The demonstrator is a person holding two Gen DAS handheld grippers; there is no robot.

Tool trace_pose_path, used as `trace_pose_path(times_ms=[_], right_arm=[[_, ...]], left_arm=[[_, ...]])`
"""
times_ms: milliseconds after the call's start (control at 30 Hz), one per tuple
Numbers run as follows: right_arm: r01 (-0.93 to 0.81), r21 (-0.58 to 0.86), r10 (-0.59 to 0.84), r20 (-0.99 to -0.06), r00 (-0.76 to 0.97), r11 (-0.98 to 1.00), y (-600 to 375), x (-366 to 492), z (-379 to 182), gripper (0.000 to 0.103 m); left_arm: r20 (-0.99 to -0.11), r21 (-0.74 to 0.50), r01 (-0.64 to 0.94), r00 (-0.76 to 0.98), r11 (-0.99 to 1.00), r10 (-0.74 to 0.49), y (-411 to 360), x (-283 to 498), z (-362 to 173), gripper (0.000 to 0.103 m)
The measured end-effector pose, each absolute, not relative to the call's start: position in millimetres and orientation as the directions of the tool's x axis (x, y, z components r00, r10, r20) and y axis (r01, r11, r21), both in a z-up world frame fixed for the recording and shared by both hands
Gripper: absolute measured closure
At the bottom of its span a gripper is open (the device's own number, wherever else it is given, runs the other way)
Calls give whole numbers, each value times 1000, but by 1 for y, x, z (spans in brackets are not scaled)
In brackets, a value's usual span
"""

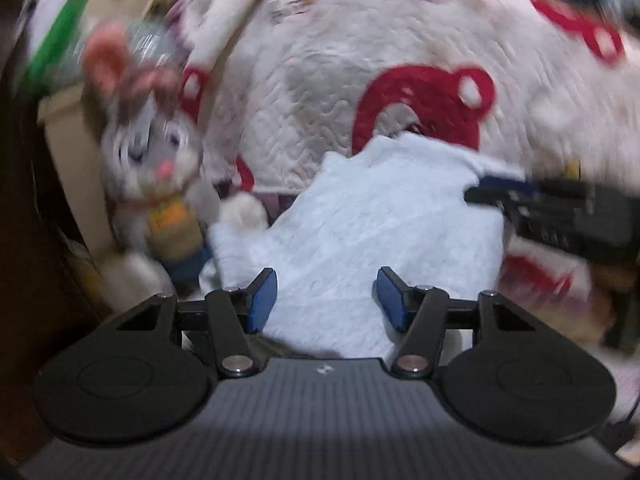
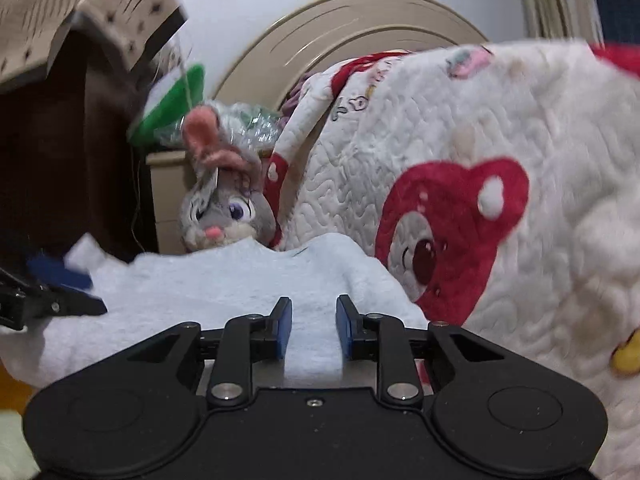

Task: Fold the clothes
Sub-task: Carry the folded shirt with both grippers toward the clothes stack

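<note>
— Where is the garment?

— A pale blue piece of clothing (image 1: 372,232) lies on the bed, over a white quilt (image 1: 320,92) printed with red bear heads. A grey plush rabbit (image 1: 156,168) sits just beside its far-left edge, against the cream headboard (image 2: 344,20).

— Which way does it run?

— In the right wrist view the cloth stretches mostly side to side, left to right, with its far edge rumpled and a raised fold running toward the camera. In the left wrist view it looks longer front to back, narrowing toward the near edge. Which end is collar or hem I cannot tell; the picture is blurred.

— And the left hand-held gripper (image 1: 326,300)?

— Its blue pads stand well apart above the cloth, pressing on nothing.

— The right hand-held gripper (image 2: 314,328)?

— Its jaws are narrower, with a ridge of the blue cloth between them. A gap shows on each side, so the pads do not seem to pinch it.
</note>
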State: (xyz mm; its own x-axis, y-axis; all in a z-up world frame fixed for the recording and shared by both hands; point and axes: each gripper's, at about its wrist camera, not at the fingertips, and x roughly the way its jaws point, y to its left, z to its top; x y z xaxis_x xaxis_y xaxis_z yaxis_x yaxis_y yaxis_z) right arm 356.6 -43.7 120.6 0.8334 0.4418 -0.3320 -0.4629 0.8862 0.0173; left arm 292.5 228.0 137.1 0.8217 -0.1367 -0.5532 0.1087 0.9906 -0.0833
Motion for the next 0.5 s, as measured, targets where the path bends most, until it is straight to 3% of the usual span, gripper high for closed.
trace_pose_path(times_ms=[33, 67, 100, 233, 300, 367, 400, 467, 500], right_arm=[[-459, 39, 446, -328, 833, 887, -46, 358, 119, 98], [-456, 61, 449, -323, 833, 888, -48, 359, 117, 103], [-452, 82, 453, -318, 833, 888, -50, 360, 115, 103], [-434, 105, 445, -305, 842, 895, -51, 359, 112, 103], [-419, 111, 432, -297, 851, 901, -52, 358, 115, 103], [-449, 93, 458, -221, 861, 889, -54, 345, 120, 83], [-460, 87, 468, -193, 862, 884, -56, 340, 122, 84], [-459, 87, 467, -168, 868, 884, -58, 338, 125, 80], [-447, 83, 454, -184, 872, 891, -57, 341, 124, 79]], left_arm=[[-544, -41, 113, 831, 993, -117, 226, 289, 134, 47], [-529, 34, 119, 845, 992, -83, 219, 285, 131, 47], [-520, 65, 119, 851, 991, -68, 216, 282, 128, 48], [-517, -23, 98, 851, 995, -96, 226, 279, 126, 48], [-455, 45, 1, 890, 999, 20, 228, 274, 131, 48], [-389, 86, -112, 911, 990, 137, 233, 270, 135, 53], [-363, 83, -168, 913, 982, 187, 237, 270, 136, 56], [-412, -7, -108, 906, 994, 96, 249, 278, 134, 61], [-433, 7, -99, 897, 995, 92, 248, 281, 130, 61]])
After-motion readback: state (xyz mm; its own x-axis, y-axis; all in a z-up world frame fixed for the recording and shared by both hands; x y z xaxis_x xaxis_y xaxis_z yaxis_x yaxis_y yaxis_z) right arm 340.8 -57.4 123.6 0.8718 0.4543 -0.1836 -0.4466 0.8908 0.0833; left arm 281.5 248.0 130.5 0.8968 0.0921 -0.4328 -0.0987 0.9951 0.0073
